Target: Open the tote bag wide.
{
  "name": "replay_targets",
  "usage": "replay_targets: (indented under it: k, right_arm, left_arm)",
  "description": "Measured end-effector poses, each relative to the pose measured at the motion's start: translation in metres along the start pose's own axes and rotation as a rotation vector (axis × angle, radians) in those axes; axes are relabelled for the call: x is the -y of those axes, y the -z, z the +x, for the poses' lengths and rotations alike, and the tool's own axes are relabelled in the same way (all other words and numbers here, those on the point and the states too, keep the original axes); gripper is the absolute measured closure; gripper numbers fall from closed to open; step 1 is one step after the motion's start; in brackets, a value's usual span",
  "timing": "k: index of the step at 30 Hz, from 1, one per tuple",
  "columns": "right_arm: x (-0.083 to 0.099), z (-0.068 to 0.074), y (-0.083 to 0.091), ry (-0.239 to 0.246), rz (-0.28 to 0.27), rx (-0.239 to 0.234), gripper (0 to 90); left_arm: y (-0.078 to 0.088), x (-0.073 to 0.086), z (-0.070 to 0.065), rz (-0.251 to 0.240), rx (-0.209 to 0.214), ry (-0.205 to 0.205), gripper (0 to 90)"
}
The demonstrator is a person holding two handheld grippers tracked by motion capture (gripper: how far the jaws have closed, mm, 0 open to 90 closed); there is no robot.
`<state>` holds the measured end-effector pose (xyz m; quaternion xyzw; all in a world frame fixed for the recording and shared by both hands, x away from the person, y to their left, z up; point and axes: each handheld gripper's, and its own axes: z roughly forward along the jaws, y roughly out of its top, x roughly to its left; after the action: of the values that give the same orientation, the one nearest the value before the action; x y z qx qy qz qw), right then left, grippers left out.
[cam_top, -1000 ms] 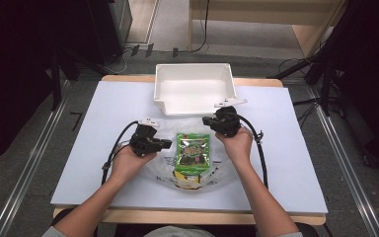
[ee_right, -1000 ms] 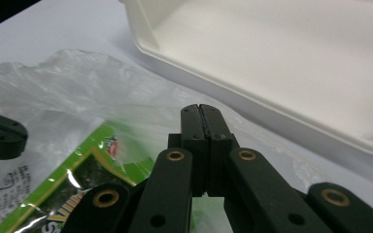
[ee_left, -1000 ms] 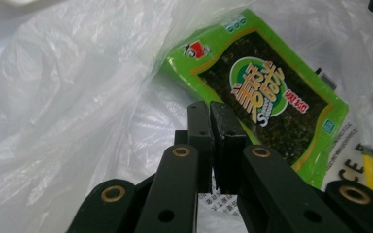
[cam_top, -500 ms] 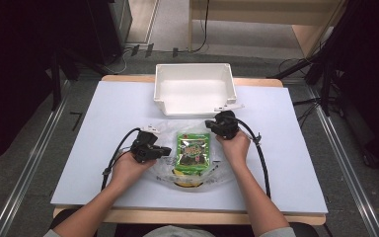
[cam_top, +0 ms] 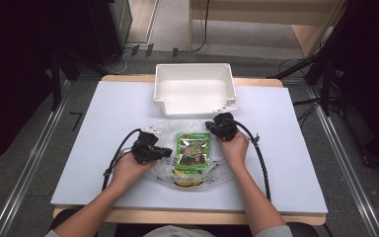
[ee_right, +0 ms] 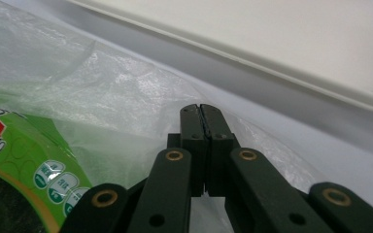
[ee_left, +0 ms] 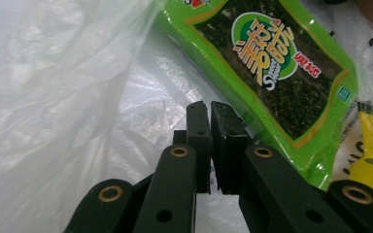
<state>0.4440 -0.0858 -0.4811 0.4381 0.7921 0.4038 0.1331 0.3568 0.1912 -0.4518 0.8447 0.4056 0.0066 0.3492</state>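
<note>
The left gripper (ee_left: 209,109) has its fingers pressed together with a fold of the clear plastic bag (ee_left: 53,97) pinched between them, at the bag's left edge beside the green seaweed packet (ee_left: 272,63). The right gripper (ee_right: 201,114) likewise has its fingers closed on the bag's film near its far right corner, just short of the white bin (ee_right: 281,43).

The step in hand looks like holding the bag by two edges to open or lift it. Doing it well probably means keeping both pinches firm on the thin film, drawing the edges apart evenly, and lifting level so the contents do not slide out.

The bag lies on the worktop (cam_top: 103,113) in front of the person, holding the green packet above a yellow item (cam_top: 185,175) at its near end. The bin (cam_top: 195,94) stands beyond it with nothing visible inside.
</note>
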Motion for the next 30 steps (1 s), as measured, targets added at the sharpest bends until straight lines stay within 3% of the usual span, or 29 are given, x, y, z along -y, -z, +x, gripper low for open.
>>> replay_targets:
  k: [4, 15, 21, 26, 30]
  right_arm:
    - [-0.004, 0.0, 0.007, -0.025, -0.018, -0.03, 88.5]
    - [-0.015, 0.014, 0.042, -0.001, -0.009, -0.116, 77.4]
    - [-0.015, 0.026, 0.058, 0.015, -0.003, -0.159, 66.8]
    - [-0.013, 0.035, 0.067, 0.044, 0.0, -0.169, 58.7]
    - [-0.01, 0.036, 0.075, 0.03, 0.001, -0.191, 53.9]
  left_arm:
    - [0.001, -0.002, -0.004, 0.001, 0.0, -0.017, 86.3]
    - [0.013, -0.008, -0.008, -0.039, 0.021, -0.03, 75.4]
    - [0.018, -0.01, -0.01, -0.052, 0.051, -0.057, 62.1]
    - [0.019, -0.011, -0.009, -0.065, 0.067, -0.05, 51.8]
    - [0.022, -0.011, -0.008, -0.062, 0.069, -0.065, 47.6]
